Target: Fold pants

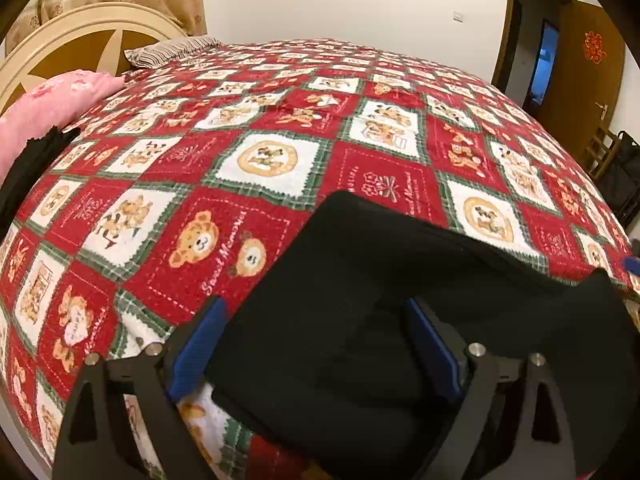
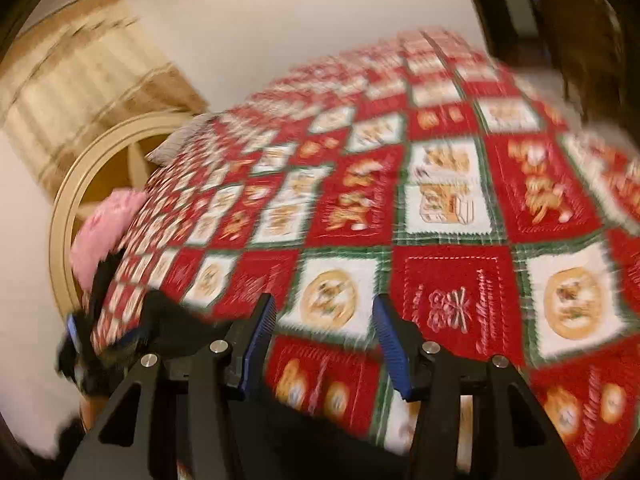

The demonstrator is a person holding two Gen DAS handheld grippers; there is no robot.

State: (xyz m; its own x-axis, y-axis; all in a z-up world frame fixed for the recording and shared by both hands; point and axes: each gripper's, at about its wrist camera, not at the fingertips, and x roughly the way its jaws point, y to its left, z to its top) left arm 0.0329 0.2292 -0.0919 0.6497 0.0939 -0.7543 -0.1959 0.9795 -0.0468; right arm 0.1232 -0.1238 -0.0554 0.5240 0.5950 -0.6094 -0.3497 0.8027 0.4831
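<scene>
Pants (image 1: 400, 280) — black, thick and bunched in folds — lie on the red patchwork bedspread (image 1: 256, 128), draped between and over the wide-spread blue fingers of the left gripper (image 1: 316, 344), whose pads do not pinch them. Only the blurred right-wrist view shows the right gripper (image 2: 324, 340): jaws parted, nothing between, bedspread ahead — black cloth sits off to its left.

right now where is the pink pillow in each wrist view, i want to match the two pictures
Left wrist view: the pink pillow lies at the far left edge, by the round cream headboard.
Right wrist view: the blurred pink pillow sits left of centre, low against the same headboard.
Shared landmark: the red bedspread with teddy-bear squares, which the pillow borders in both.
</scene>
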